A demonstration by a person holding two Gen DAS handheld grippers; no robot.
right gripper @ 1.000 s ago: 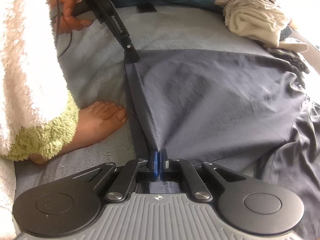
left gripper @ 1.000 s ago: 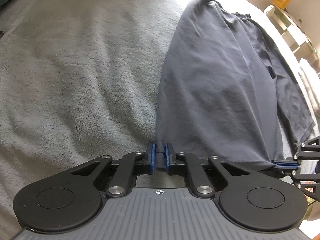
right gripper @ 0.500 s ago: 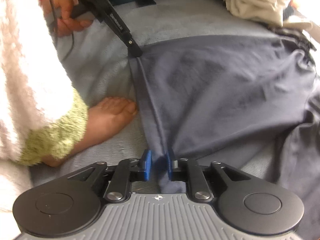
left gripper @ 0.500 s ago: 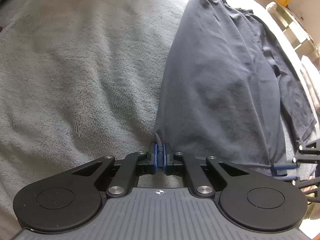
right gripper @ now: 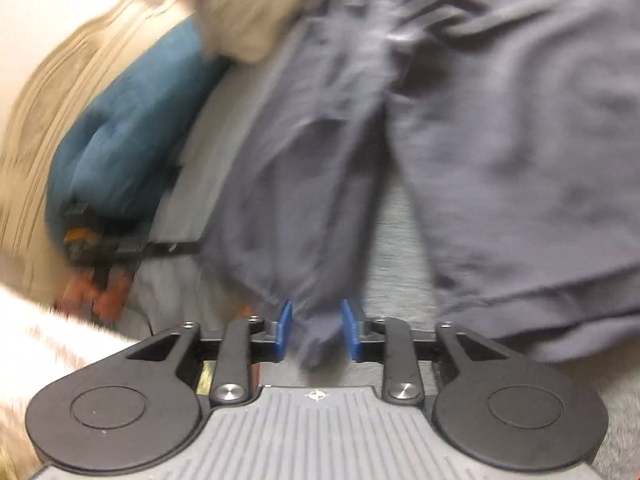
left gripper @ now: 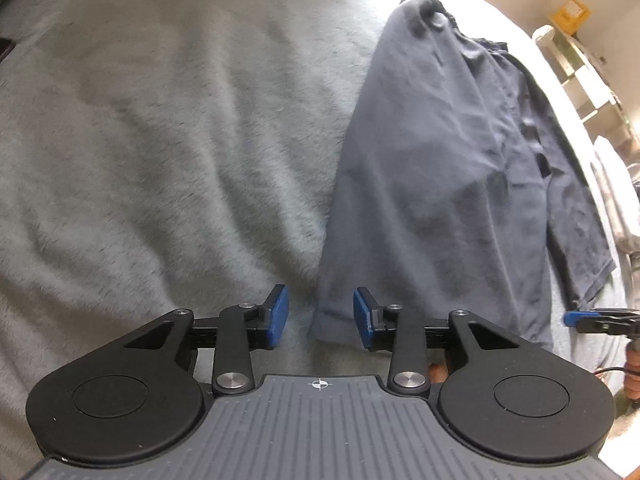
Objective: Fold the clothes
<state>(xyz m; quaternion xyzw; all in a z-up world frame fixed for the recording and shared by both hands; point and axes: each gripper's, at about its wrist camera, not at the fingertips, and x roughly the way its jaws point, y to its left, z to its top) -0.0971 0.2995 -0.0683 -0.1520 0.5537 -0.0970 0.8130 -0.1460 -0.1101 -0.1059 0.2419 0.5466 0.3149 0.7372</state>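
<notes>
A wide grey fleece blanket (left gripper: 160, 140) covers the surface. On its right part lies the dark grey garment (left gripper: 452, 184), long and folded over itself, with one narrower layer showing along its right side. In the right wrist view, which is blurred, a blue cushion (right gripper: 132, 136) lies beside the garment at the left, and a pale heap of cloth (right gripper: 248, 20) is behind it.

The left gripper (left gripper: 320, 322) hangs over the near corner of the garment. Its jaws have just been opening; the blue pads (left gripper: 363, 316) stand apart, and the corner lies between them without being pressed.

The right gripper (right gripper: 316, 330) has also just been opening its jaws. A bunched end of the garment is between its pads (right gripper: 285, 320), but they do not squeeze it.
</notes>
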